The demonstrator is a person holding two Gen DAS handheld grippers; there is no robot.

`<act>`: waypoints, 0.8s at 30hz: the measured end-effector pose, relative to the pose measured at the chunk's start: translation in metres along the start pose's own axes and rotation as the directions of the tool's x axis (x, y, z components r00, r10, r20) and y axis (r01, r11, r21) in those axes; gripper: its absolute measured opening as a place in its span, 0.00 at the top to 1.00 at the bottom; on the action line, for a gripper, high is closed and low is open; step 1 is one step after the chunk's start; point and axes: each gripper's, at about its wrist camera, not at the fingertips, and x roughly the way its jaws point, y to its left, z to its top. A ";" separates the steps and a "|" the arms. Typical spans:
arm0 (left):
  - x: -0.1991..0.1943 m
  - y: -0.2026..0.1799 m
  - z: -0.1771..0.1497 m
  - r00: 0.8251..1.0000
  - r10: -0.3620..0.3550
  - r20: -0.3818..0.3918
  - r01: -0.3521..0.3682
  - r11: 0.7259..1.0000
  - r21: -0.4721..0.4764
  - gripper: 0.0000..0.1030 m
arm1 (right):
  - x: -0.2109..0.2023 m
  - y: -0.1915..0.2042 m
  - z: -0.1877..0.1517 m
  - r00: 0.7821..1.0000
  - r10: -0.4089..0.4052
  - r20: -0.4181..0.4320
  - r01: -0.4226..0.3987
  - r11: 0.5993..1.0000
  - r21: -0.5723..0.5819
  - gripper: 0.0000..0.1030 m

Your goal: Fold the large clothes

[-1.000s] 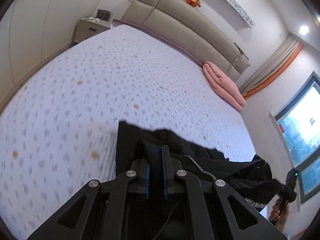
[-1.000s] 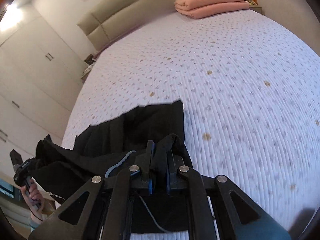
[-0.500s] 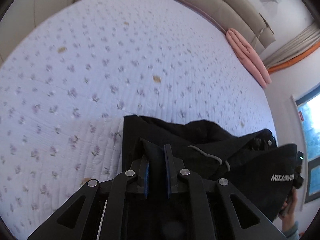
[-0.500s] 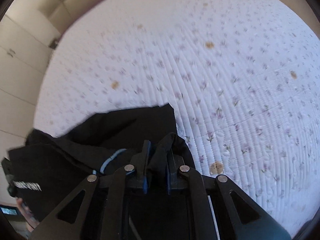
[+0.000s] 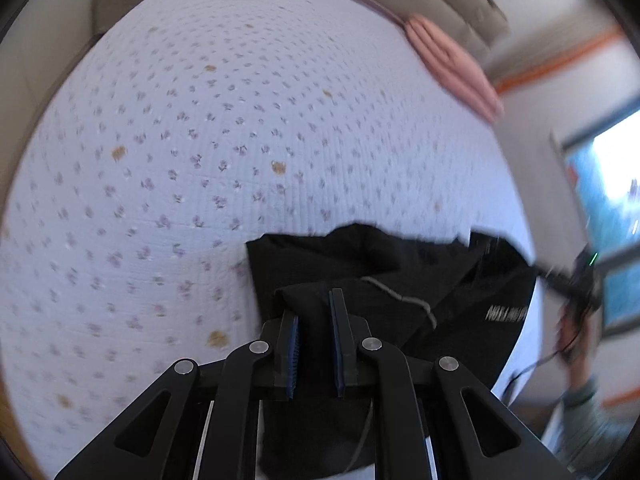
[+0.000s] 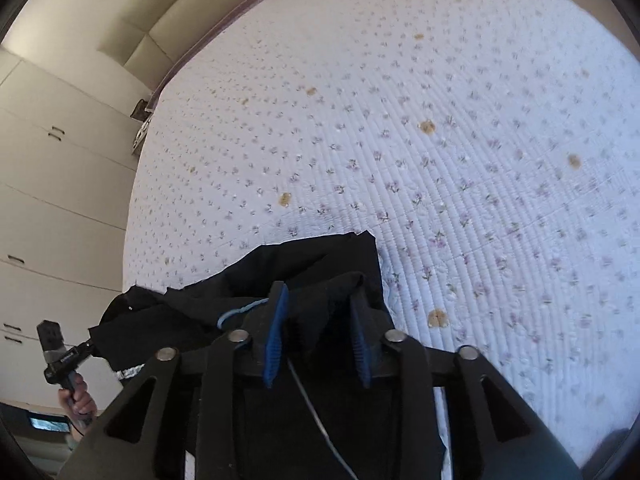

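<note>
A black garment (image 5: 360, 272) lies bunched at the near edge of the bed (image 5: 224, 128), on a white quilt printed with small purple flowers and a few tan spots. A thin grey cord (image 5: 404, 300) runs across its folds, and white lettering (image 5: 506, 314) shows on the part that hangs toward the right in the left wrist view. In the right wrist view the same garment (image 6: 312, 264) spreads leftward from the fingers to the bed's edge, with a loop of blue-grey cord (image 6: 236, 312) just beside the left finger.

The left gripper (image 5: 314, 320) has a ridge of the black cloth between its blue pads, which stand close together and pinch the fold. The right gripper (image 6: 318, 316) has its fingers parting: a fold of the cloth rises between them, but the blue pads stand clear of it on both sides.

Each view catches the other tool at its border, held by a hand (image 6: 78, 396) on a dark handle; in the left wrist view that hand (image 5: 572, 336) is blurred.

Farther off, a folded pink blanket (image 5: 452, 64) rests at the head of the bed against a beige padded headboard (image 6: 168, 24). Pale cupboard doors (image 6: 52, 184) line the wall to the left of the bed, and a bright window (image 5: 612, 208) sits at the right.
</note>
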 end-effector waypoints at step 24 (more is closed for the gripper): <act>-0.044 -0.059 -0.085 0.996 -0.054 0.076 0.041 0.985 0.169 0.26 | 0.048 0.213 -0.168 0.996 -0.008 -0.092 -0.045 0.829 -0.558 0.47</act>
